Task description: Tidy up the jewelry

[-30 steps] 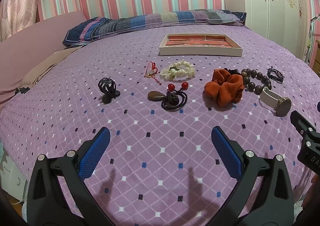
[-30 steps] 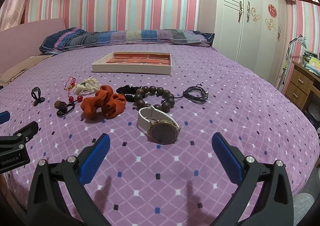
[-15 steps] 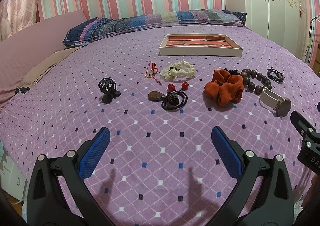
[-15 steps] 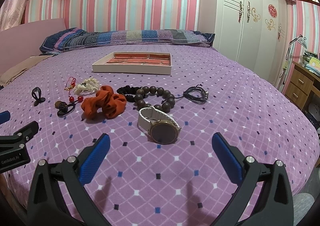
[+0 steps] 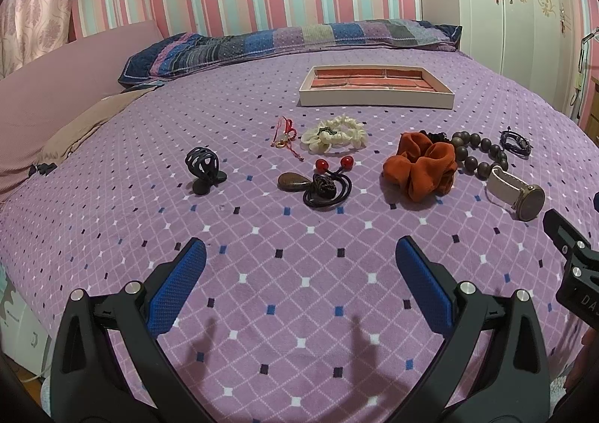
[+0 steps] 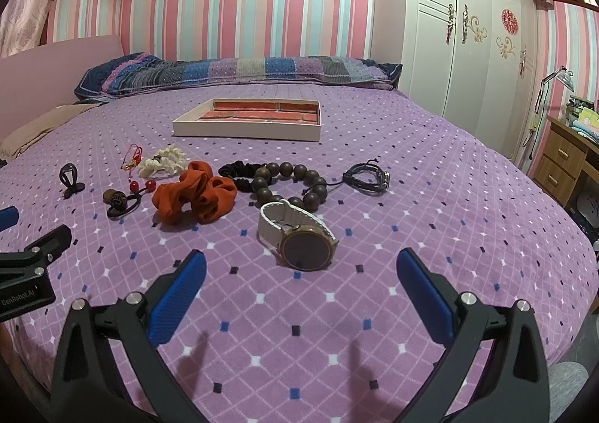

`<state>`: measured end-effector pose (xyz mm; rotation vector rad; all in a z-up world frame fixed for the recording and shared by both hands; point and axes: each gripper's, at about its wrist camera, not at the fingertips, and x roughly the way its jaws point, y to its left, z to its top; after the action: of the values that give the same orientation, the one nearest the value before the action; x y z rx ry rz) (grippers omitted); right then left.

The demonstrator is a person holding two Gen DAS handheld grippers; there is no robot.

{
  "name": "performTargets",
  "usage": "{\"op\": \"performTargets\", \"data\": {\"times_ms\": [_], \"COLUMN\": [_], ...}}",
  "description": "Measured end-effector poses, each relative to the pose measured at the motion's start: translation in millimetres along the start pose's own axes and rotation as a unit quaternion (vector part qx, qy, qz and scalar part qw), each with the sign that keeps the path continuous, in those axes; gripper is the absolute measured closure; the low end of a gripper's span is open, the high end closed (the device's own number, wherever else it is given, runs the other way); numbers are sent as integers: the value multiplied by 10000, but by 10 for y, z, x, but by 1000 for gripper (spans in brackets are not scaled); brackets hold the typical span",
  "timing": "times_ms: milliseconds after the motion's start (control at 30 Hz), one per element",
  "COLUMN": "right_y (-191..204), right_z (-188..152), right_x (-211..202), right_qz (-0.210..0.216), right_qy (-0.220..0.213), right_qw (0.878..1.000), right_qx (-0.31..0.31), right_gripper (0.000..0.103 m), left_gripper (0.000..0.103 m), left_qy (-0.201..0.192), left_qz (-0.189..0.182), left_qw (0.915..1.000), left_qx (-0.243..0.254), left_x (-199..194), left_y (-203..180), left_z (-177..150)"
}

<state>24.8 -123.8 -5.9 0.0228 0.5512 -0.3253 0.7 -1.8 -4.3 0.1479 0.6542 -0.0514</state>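
Note:
Jewelry lies in a row across the purple bedspread. From the left: a black hair claw (image 5: 204, 166), a red string charm (image 5: 285, 134), a cream scrunchie (image 5: 333, 133), a black hair tie with red beads (image 5: 329, 185), an orange scrunchie (image 5: 421, 166), a dark bead bracelet (image 6: 290, 185), a black cord bracelet (image 6: 367, 177) and a white-strapped watch (image 6: 299, 235). Behind them sits a shallow white tray (image 5: 376, 100) with red lining. My left gripper (image 5: 299, 262) is open, short of the hair tie. My right gripper (image 6: 299, 269) is open just before the watch.
A patterned pillow (image 5: 284, 42) lies along the far edge of the bed. White wardrobe doors (image 6: 468, 48) stand at the right, with a wooden desk (image 6: 569, 160) beside the bed. A beige cloth (image 5: 78, 127) lies at the left.

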Motion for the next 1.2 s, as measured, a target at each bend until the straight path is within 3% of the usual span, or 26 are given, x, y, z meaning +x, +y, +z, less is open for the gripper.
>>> {"op": "performTargets", "data": {"times_ms": [1200], "right_y": [36], "right_z": [8], "right_x": [41], "right_qz": [-72], "right_qy": [-11], "right_qw": [9999], "right_qx": [-132], "right_gripper": [4], "left_gripper": [5], "left_qy": [-66], "left_qz": [-33], "left_qw": [10000], "left_qx": [-13], "left_x": [-34], "left_y": [8], "left_z": [-3]}}
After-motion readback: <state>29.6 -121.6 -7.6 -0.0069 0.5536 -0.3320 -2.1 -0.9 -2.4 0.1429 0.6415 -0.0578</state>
